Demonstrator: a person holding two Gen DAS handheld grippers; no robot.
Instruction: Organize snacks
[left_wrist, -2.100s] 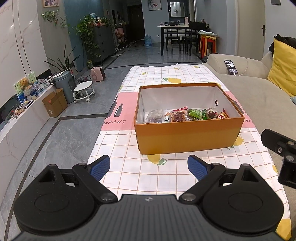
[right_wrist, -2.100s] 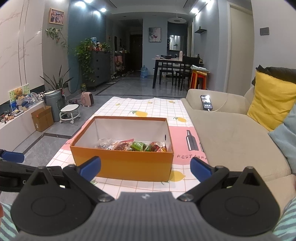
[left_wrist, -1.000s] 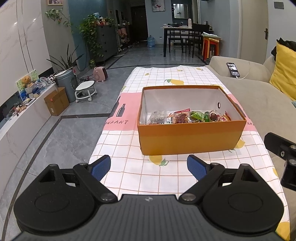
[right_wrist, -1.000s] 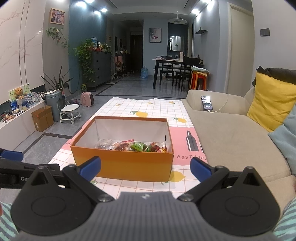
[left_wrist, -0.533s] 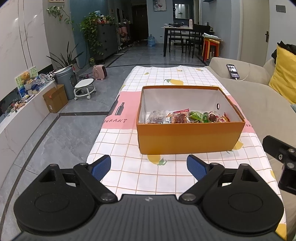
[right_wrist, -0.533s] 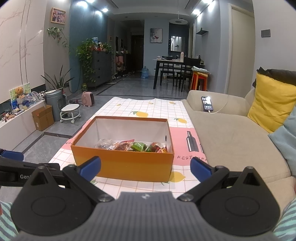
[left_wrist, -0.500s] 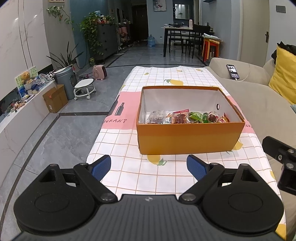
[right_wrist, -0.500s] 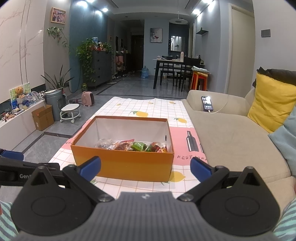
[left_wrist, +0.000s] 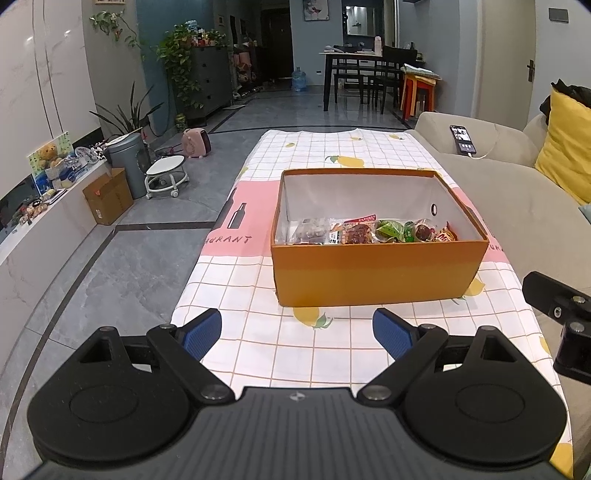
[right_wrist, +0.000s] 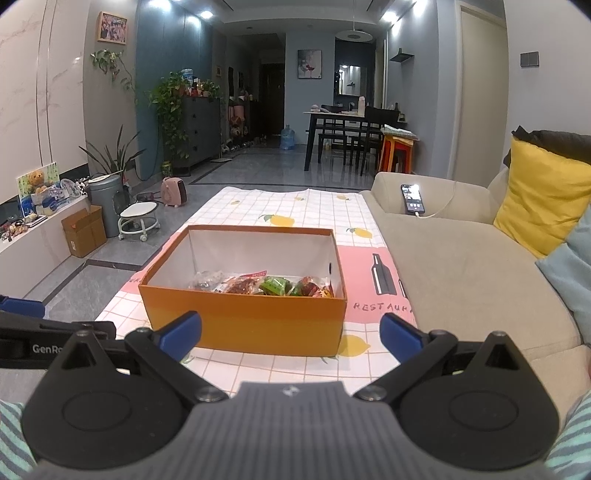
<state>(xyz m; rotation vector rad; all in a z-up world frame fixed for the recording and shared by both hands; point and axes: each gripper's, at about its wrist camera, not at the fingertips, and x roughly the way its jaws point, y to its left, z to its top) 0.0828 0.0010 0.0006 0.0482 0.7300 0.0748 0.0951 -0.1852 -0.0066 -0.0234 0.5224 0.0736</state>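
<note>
On the far left of the room, a brown cardboard carton (left_wrist: 108, 195) sits on the grey floor beside a grey bin (left_wrist: 127, 162), with a small white wheeled stool (left_wrist: 164, 175) and a pink heater (left_wrist: 195, 142) further along. The left tongs (left_wrist: 296, 334) hang low over the near end of the counter (left_wrist: 258, 332), their blue-tipped fingers spread wide with nothing between them. The counter wears a checked cloth printed with lemons and a pink band. Ahead of the left tongs, an orange box (left_wrist: 376, 273) stands open on that cloth, well apart from the fingertips. The snacks (left_wrist: 373, 232) lie in a row on the box floor, against the near wall: clear and white packets at the left, a red one, then green and dark red ones toward the right. In the right wrist view the same orange box (right_wrist: 243, 325) sits ahead and slightly left of the right tongs (right_wrist: 291, 334), which are likewise splayed open and hold nothing. The snacks (right_wrist: 266, 285) show over the near rim. To the right, just beside the counter, runs a beige sofa (right_wrist: 461, 266), with a lit phone (right_wrist: 413, 198) on its arm and a yellow cushion (right_wrist: 543, 199) at the far right.
</note>
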